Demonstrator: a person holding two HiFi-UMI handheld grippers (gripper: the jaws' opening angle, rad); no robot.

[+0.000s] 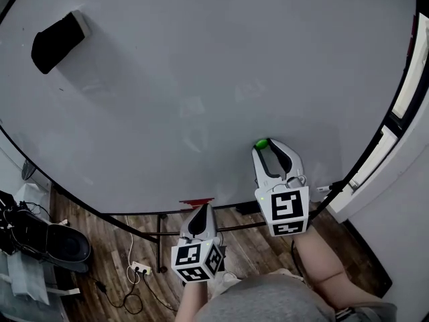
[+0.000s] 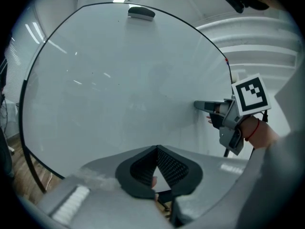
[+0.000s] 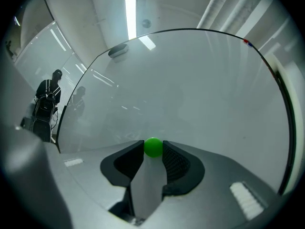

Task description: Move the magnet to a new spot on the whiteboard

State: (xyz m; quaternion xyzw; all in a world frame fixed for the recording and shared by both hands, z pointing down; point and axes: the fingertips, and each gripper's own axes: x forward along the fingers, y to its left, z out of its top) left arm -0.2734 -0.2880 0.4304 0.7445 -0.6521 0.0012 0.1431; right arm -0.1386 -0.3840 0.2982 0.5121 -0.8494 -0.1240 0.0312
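right tongs (image 3: 153,151) are clenched on the green magnet (image 3: 153,146), which sits between the two pad tips in the right gripper view, with both pads touching its sides. seen from the head view, the magnet lies at the lower right part of the whiteboard (image 1: 201,79), near the bottom edge, with the tongs pointing roughly level at the board face. the magnet appears to be right at the surface, but the views do not show whether it is in contact with the board or just off it. left tongs (image 2: 156,148) are closed tip to tip with nothing between them, and they are held low, below the bottom edge of the board and apart from the magnet. a black eraser (image 1: 59,42) clings to the upper left of the board, well apart from both tongs, and the wide area between it and the magnet is bare. progress, as judged from these views: the grasp on the magnet looks made, so the first step is done. what is left is to carry the magnet across the face to a different spot, seat it flat so that it holds, and open the right tongs and draw them back.
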